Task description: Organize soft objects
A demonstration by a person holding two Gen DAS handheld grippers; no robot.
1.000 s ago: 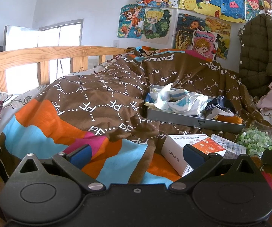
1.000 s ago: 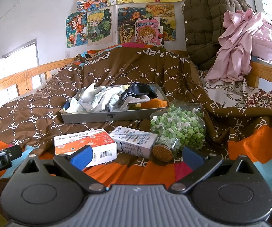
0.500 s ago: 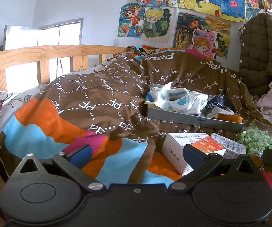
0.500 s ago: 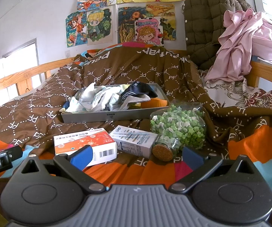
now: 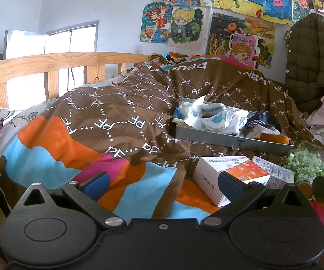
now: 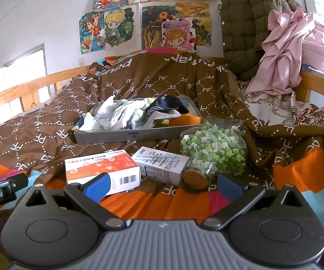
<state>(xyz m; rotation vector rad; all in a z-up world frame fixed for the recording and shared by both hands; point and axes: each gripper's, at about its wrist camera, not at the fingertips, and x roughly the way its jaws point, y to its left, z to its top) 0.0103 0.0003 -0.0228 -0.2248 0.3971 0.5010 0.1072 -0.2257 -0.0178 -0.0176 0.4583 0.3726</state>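
We're holding both the left gripper (image 5: 163, 183) and right gripper (image 6: 162, 183) wide open and empty, hovering low in frame, grey tray (image 6: 137, 134) of crumpled clothes (image 6: 119, 114) sitting mid-frame.

boxes (image 6: 102, 168) and jar (image 6: 213, 155) fronting tray (image 6: 137, 135)

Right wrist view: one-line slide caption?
Open right hand-held gripper above bedspread, facing boxes, cork-stoppered jar, and grey tray of crumpled clothes.
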